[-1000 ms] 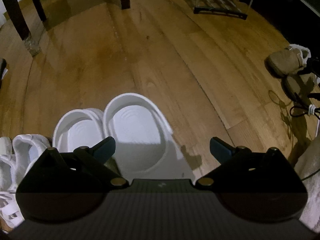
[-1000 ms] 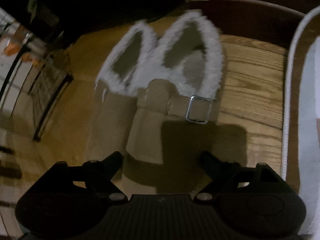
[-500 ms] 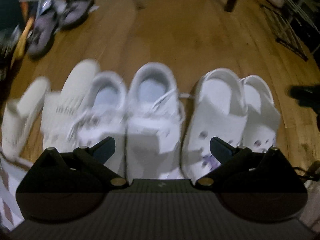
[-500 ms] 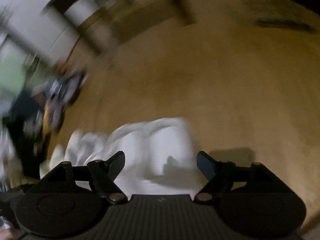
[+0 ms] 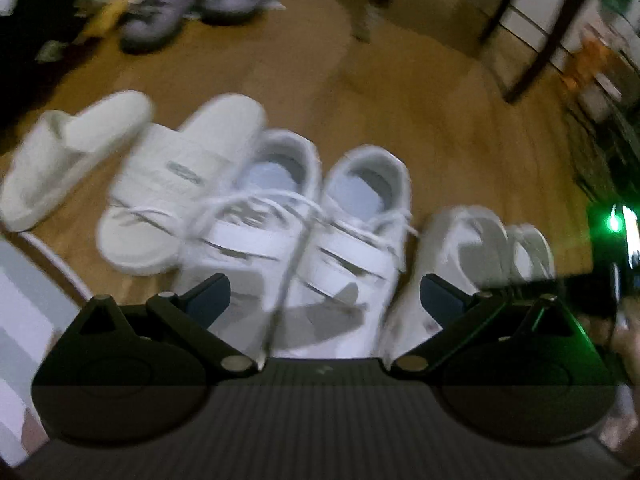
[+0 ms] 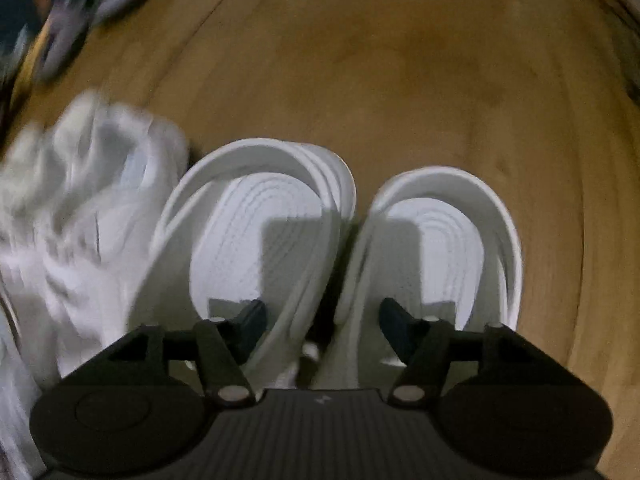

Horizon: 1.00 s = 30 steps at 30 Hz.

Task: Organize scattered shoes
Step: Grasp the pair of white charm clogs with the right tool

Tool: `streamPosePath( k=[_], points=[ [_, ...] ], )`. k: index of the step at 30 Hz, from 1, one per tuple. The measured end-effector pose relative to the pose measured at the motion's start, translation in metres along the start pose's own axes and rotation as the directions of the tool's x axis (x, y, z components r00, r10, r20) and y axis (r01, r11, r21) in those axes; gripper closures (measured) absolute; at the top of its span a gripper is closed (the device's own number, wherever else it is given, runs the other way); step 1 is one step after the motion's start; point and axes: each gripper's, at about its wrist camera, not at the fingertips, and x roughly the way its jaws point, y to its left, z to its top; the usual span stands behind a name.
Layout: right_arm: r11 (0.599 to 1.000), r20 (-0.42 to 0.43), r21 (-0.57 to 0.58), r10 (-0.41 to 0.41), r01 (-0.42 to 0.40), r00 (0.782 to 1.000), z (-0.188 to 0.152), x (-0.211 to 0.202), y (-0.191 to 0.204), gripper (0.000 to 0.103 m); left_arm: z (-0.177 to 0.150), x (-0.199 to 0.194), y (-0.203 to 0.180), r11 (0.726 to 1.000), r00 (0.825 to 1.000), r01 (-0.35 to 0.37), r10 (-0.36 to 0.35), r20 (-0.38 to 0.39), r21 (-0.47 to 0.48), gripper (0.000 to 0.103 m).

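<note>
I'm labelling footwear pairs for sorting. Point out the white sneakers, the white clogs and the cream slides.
white sneakers (image 5: 352,220): left wrist view, on the laces of the right-hand sneaker.
white clogs (image 6: 256,232): right wrist view, on the footbed of the left-hand clog.
cream slides (image 5: 176,172): left wrist view, on the strap of the nearer slide.

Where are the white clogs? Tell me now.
In the right wrist view, the white clogs sit side by side on the wood floor, right of the white sneakers.

Home: wooden floor (image 5: 400,120), shoes (image 5: 296,232)
</note>
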Motion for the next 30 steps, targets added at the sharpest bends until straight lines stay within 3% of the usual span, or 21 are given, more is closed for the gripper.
streamPosePath(
  k=[3,5,6,10,22,30],
  points=[
    [1.000,-0.008,0.016,-0.004,0.005,1.000,0.000,-0.002,-0.004,0.039,-0.001,-0.001,-0.003,1.000,1.000,0.003,-0.003,0.010,0.005,0.000],
    [0.999,0.009,0.035,0.000,0.000,1.000,-0.003,-0.007,-0.004,0.052,-0.002,0.001,-0.009,1.000,1.000,0.012,-0.013,0.005,0.028,0.000],
    [0.998,0.039,0.060,0.013,-0.015,0.999,-0.007,-0.011,-0.005,0.067,-0.003,0.002,-0.011,0.999,1.000,0.014,-0.014,-0.002,0.036,0.000],
    [0.986,0.141,0.145,0.056,-0.076,0.988,-0.027,-0.020,-0.017,0.072,-0.007,0.009,-0.013,0.999,0.999,0.022,-0.021,-0.035,0.043,0.000],
    [0.950,0.282,0.305,-0.020,-0.070,0.959,-0.052,-0.031,-0.030,0.074,-0.011,0.012,-0.021,0.998,0.998,0.025,-0.022,-0.051,0.057,0.000],
    [0.813,0.378,0.532,0.021,-0.236,0.926,-0.075,-0.046,-0.081,0.074,-0.013,0.011,-0.035,0.997,0.999,0.028,-0.025,-0.040,0.078,0.000]
  ],
)
